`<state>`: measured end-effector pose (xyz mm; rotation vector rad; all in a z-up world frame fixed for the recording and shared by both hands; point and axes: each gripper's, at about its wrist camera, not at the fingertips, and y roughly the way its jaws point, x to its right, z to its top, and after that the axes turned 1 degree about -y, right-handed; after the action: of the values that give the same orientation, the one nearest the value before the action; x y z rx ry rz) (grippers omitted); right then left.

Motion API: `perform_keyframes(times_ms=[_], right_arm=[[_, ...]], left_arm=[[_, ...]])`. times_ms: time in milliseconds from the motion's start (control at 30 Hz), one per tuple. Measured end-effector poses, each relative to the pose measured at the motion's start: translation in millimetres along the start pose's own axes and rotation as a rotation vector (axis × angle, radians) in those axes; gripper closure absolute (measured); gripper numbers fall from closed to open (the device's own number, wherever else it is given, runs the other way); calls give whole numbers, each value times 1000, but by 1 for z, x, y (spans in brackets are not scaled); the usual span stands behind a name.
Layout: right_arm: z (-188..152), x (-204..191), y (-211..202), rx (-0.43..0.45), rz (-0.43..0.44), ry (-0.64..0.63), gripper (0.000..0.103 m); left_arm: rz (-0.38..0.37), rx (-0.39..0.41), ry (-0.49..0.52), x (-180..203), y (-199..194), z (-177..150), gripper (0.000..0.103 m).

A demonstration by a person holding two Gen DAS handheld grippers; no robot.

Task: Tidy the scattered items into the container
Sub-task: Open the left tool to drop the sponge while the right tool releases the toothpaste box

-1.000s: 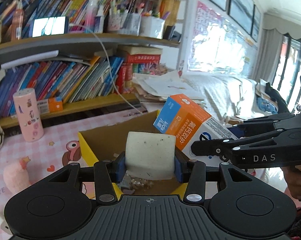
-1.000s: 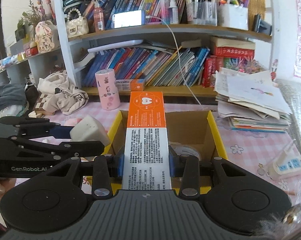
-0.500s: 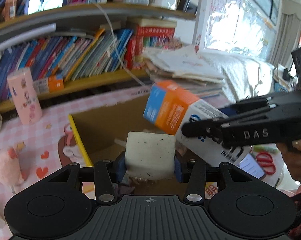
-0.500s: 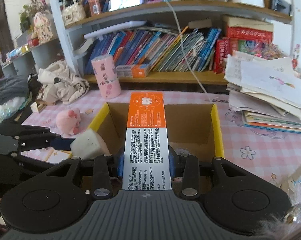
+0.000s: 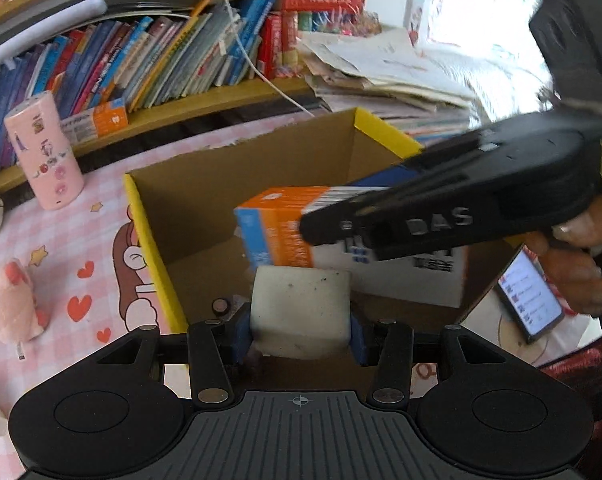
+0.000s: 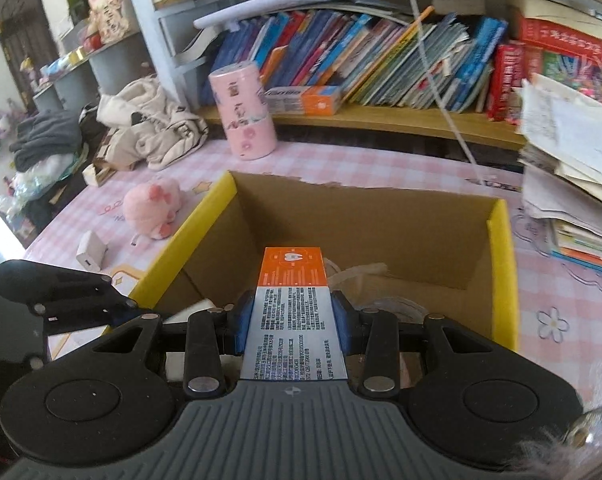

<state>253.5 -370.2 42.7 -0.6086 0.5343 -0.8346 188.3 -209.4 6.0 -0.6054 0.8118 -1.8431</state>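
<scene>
While over cardboard box (image 6: 501, 264), left jaws opening round sponge (image 5: 300, 307); right jaws clamp toothpaste carton (image 6: 293, 312).

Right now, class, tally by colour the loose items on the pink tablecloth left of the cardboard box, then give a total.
Pink: 2, the cylinder and the plush pig.
White: 1, the small charger.
Total: 3

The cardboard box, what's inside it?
Inside the cardboard box an orange toothpaste box and a white sponge block hang, each in a hand-held gripper. On the bottom lie crumpled clear wrapping and a small round thing. The rest of the bottom is hidden.
</scene>
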Motion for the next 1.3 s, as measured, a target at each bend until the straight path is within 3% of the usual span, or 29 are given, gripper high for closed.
perform_keyframes(times_ms=[67,267,333,600,1000,1100,1167,1233,1300], right_arm=[[2,-2,5,-7,16,-9,66],[8,-4,18,-22,34,-32,66],[11,-2,21,-21,40,-32,66],[27,3,34,-9,53,-47,66],[37,-5,77,-110,123,-75,66],[39,-10,83,-130,80,-118,65],[39,-9,80,-107,56,-105,52],[39,-7,71,-60,30,-110,32],[39,-5,63,-30,17,-110,31]], left_arm=[[15,-9,22,4,2,0,53],[44,-5,46,7,3,3,33],[68,0,55,8,1,4,23],[96,27,40,4,-8,2,19],[122,84,21,13,-21,-1,16],[126,88,21,14,-23,-2,16],[129,94,19,14,-26,-3,16],[127,99,13,14,-27,-4,16],[127,100,10,14,-28,-4,16]])
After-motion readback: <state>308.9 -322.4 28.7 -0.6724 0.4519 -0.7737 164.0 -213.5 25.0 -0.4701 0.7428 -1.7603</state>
